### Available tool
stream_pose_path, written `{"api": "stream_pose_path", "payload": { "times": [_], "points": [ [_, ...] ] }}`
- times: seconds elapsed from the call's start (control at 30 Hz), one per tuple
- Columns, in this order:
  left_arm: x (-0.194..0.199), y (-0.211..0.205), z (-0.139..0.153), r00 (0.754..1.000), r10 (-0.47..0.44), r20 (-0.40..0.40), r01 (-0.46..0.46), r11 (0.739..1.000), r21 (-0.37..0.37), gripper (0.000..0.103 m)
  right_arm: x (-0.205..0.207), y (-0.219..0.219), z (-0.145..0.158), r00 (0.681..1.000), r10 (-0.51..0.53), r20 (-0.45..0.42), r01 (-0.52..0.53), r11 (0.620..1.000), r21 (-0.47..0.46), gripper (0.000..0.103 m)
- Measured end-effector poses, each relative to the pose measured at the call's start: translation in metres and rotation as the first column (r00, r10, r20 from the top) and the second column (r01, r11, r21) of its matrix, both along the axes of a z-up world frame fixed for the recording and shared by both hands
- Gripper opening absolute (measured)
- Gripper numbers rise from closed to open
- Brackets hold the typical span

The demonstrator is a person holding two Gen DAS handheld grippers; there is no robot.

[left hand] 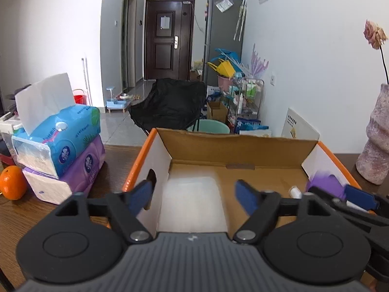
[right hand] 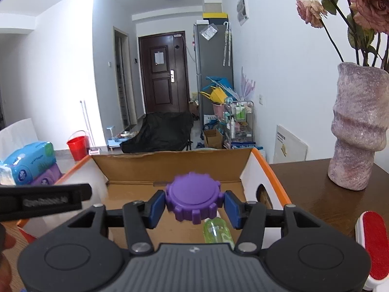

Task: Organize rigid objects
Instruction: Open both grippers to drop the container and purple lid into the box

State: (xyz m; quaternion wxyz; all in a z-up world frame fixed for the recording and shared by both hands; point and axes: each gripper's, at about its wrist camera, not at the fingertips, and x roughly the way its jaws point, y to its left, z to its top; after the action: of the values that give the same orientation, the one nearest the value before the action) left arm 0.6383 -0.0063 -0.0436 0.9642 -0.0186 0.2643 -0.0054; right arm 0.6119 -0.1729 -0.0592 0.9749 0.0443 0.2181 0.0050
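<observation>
One purple gear lid [right hand: 193, 197] between right gripper [right hand: 193, 206] pads, over cardboard box [right hand: 170, 168]

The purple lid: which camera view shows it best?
The right wrist view shows the purple lid best: whole, centred, between the right claw's blue pads, above the cardboard box. The left wrist view shows only a blurred purple part, partly hidden behind that claw.

Home: front door [left hand: 169, 39], fridge [left hand: 222, 39].

Box [left hand: 243, 146] between tissue packs [left hand: 60, 141], left, and vase [left hand: 376, 141], right.
</observation>
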Motion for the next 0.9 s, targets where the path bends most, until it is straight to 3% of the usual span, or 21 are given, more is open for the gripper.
{"api": "stream_pose_path", "payload": {
  "times": [0.03, 0.1, 0.17, 0.57, 0.9],
  "points": [
    [-0.001, 0.001, 0.001, 1.0, 0.005, 0.004, -0.005, 1.0, 0.001, 0.089, 0.001, -0.001, 0.0, 1.0, -0.007, -0.008, 0.007, 1.0, 0.001, 0.068],
    [-0.001, 0.004, 0.003, 1.0, 0.014, 0.009, -0.014, 1.0, -0.004, 0.095, 0.0, -0.002, -0.001, 0.999, -0.032, -0.007, 0.032, 0.999, -0.002, 0.095],
    [-0.001, 0.007, 0.004, 0.999, 0.035, 0.016, -0.035, 0.999, -0.008, 0.1, -0.001, -0.002, 0.0, 0.999, -0.049, -0.001, 0.049, 0.999, -0.011, 0.101],
    [-0.008, 0.01, 0.007, 0.998, 0.054, 0.028, -0.054, 0.999, 0.0, 0.103, -0.004, -0.005, 0.002, 0.999, -0.045, -0.01, 0.045, 0.999, 0.004, 0.103],
    [-0.04, 0.032, 0.022, 0.993, 0.094, 0.065, -0.093, 0.995, -0.023, 0.103, -0.024, -0.002, 0.012, 1.0, -0.022, 0.016, 0.022, 1.0, -0.015, 0.103]
  ]
}}
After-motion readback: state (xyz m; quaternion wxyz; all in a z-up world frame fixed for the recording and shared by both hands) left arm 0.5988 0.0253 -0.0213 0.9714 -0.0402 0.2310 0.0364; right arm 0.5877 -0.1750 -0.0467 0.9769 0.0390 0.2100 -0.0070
